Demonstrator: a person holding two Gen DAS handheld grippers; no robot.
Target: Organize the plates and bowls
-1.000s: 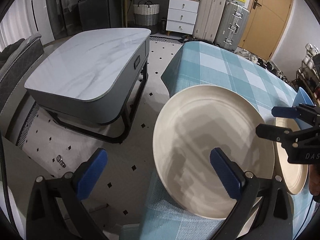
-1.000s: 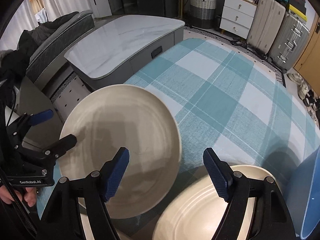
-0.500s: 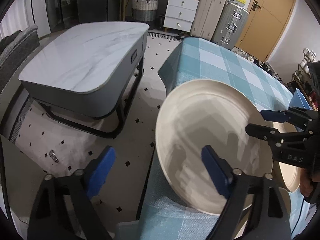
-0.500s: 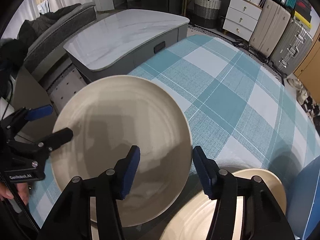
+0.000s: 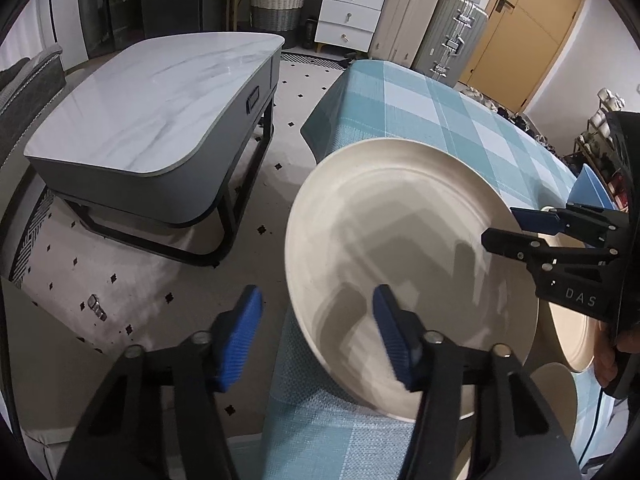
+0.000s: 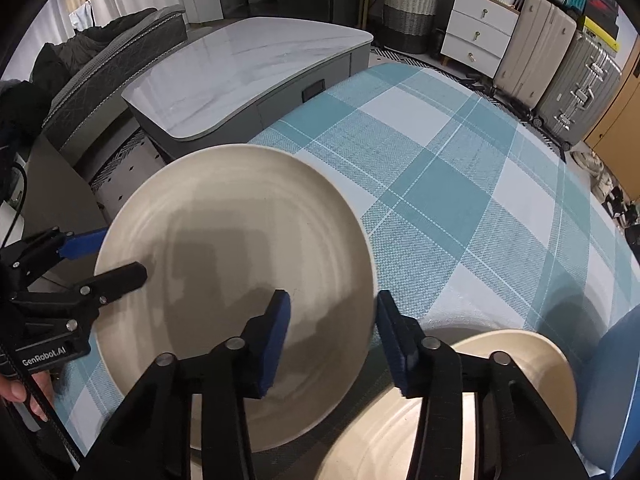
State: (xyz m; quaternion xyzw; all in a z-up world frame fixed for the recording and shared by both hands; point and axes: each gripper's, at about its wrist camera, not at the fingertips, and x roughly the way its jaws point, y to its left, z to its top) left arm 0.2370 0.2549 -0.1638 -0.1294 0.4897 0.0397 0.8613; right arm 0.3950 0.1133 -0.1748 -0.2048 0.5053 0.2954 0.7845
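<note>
Two hand-held grippers, jaws just closing, straddle big plate (image 5: 400, 248) rim on table (image 6: 440, 184), not pressing yet. Left (image 5: 316, 336) reads "GenRobot.AI", right (image 6: 332, 336) "DAS".

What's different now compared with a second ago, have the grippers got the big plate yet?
Both jaws have just been closing on opposite edges of the large cream plate: the left gripper straddles its left rim, the right gripper its right rim, pads not yet visibly pressing. The plate and smaller cream plate stayed put on the checked tablecloth.

The jaws of the left gripper (image 5: 318, 338) and right gripper (image 6: 332, 338) have been narrowed astride the plate (image 6: 240, 272) rim.
</note>
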